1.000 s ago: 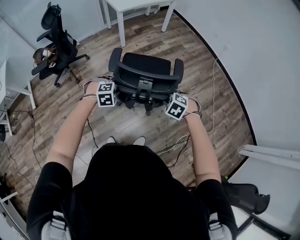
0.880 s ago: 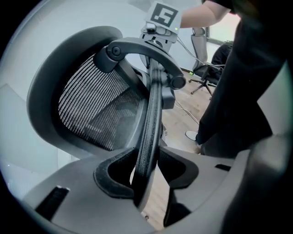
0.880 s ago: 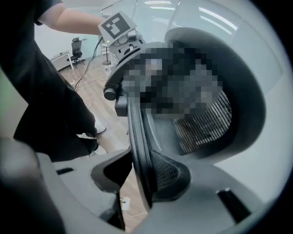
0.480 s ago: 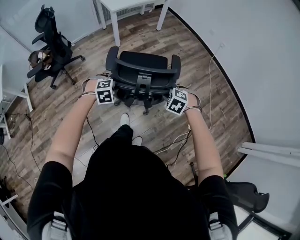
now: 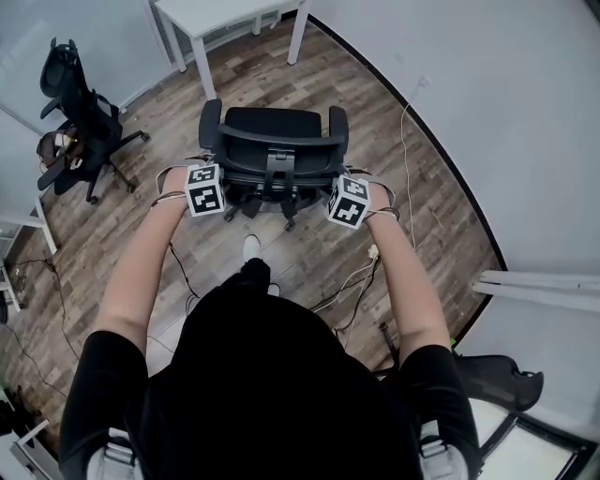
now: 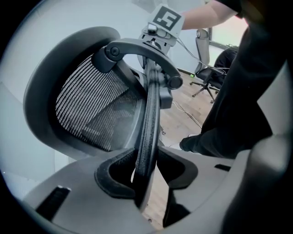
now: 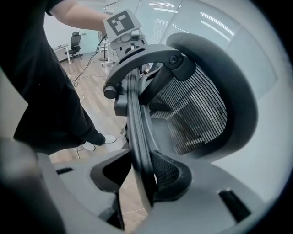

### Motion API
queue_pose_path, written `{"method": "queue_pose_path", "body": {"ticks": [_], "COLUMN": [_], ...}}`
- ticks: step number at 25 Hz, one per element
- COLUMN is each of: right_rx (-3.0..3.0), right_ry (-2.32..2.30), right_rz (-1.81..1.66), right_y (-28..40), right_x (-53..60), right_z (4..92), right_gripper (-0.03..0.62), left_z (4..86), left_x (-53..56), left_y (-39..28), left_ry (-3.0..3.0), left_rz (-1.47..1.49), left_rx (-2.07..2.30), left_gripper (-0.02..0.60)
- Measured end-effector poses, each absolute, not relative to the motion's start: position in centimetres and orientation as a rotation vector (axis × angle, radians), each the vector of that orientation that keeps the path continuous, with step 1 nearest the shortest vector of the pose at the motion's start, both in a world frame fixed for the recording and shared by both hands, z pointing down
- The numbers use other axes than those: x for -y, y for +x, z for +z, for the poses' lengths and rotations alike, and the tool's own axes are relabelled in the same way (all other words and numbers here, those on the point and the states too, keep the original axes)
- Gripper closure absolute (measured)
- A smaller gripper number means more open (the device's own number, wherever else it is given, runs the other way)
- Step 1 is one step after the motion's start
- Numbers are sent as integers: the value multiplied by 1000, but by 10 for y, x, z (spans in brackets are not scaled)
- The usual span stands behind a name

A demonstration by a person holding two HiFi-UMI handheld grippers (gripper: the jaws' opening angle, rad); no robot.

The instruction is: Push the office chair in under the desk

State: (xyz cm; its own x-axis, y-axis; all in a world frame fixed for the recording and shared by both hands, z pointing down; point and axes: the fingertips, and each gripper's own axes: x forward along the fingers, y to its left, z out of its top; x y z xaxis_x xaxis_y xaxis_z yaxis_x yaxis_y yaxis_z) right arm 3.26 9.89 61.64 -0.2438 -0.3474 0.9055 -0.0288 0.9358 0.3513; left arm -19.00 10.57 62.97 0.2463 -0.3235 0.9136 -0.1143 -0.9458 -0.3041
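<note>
Plank floor, desk cut off at top; left gripper, right gripper clamp the office chair, base half hidden

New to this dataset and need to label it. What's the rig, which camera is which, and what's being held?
There is no robot here: a person holds a two-jaw gripper in each hand. The head view comes from a camera on their head, looking down past their arms. The other two views come from cameras riding on each gripper, looking along its jaws. On the wood floor stand a black office chair, a white desk beyond it, and a second chair off to the left. The left gripper is closing on the left edge of the backrest. The right gripper clamps the right edge. The marker cubes belong to the grippers.
</note>
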Motion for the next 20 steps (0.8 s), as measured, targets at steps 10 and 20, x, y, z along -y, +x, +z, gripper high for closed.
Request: {"method": "queue_pose_path", "body": {"ticks": [10,20], "right_rx": [1782,1739], "right_ry": [316,323], "right_rz": [-310,-264], "right_y": [51,60], "right_x": [-34,25], "right_z": [613,617], "right_gripper": [448,447], "left_z": [627,629], "left_x": [-41,13], "left_y": [-172,-162], "left_ry": [-2351,-2339], "left_rz": [-1804,-1754], "left_rx": [-361,-275], "left_gripper": [445,472]}}
